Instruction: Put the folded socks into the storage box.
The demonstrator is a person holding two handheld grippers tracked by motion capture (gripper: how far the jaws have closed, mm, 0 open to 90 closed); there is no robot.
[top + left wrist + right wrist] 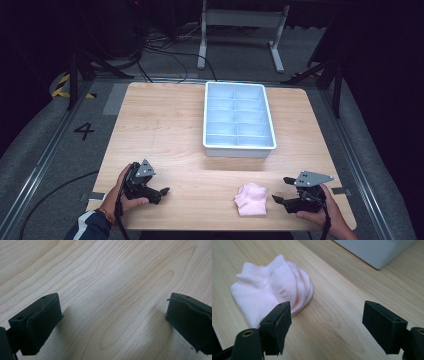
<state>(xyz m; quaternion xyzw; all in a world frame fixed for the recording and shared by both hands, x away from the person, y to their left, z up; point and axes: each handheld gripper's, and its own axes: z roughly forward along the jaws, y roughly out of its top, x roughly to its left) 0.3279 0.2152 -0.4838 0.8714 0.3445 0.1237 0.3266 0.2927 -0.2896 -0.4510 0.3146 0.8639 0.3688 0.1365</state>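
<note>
Pink sock (251,199), folded into a small bundle, lies near the desk's (165,125) front edge, right of centre, just beside the right gripper (280,192). Probably laid there so it's the nearest thing to grab, w/ the white divided tray (239,145) further back toward the far edge, centre-right, compartments bare as far as the high view shows; likely where the sock is meant to go.

Right gripper rests low by the front right corner, jaws spread wide & pointing at the sock. In the right gripper view its own left jaw sits just in front of the sock's (270,293) near edge, can't tell if touching; nothing between the jaws but bare wood. Tray corner (377,251) shows beyond.

Left gripper (162,192) is near the front left corner, well apart from the sock, also spread wide & holding nothing; left gripper view has plain desk (107,290) between the jaws. Seems parked, leaving the pick to the right side
</note>
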